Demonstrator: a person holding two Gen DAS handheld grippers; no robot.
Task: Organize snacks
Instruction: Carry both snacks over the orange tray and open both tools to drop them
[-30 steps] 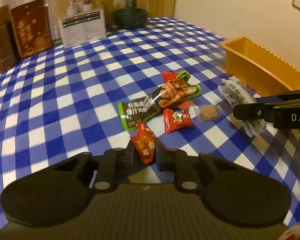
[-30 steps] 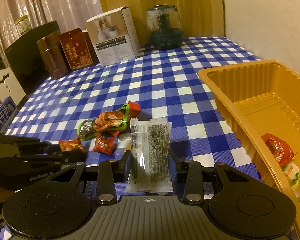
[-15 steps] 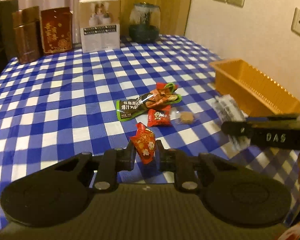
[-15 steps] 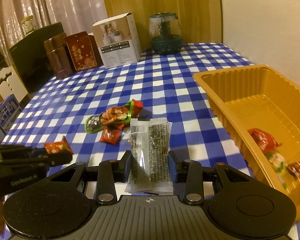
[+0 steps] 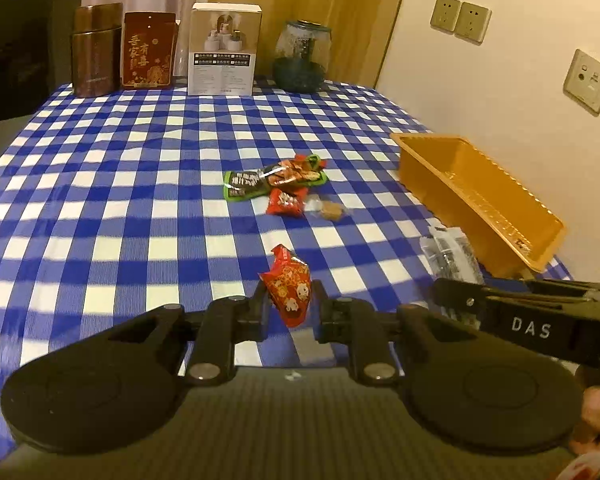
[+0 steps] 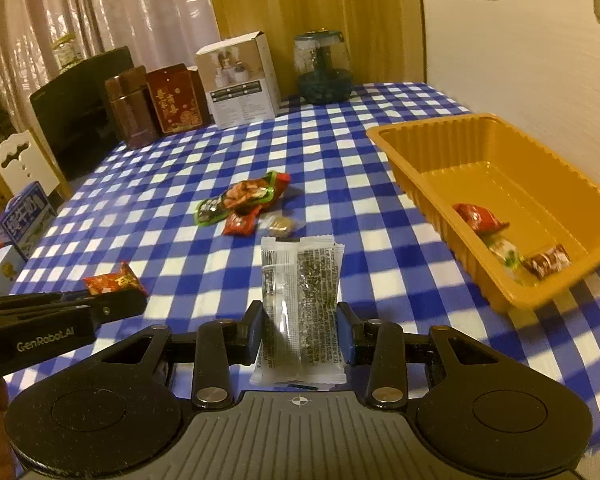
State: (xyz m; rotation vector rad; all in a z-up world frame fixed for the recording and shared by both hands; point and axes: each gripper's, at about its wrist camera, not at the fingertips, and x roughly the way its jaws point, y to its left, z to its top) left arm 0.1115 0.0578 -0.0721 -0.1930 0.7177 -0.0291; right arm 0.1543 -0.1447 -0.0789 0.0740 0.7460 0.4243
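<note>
Evidently, two snacks are being carried toward the orange tray (image 6: 420, 184) on the table (image 5: 140, 184). A red candy packet (image 5: 290, 290) is clamped in the left gripper (image 5: 290, 312), and a clear seaweed packet (image 6: 300, 312) is pinched in the right gripper (image 6: 300, 332). Next, each must be brought over the tray and released beside the snacks already inside.

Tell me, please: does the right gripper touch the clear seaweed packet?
Touching. In the right wrist view, the right gripper has both blue pads pressed against the sides of the clear seaweed packet, which stands between them above the tablecloth.
</note>
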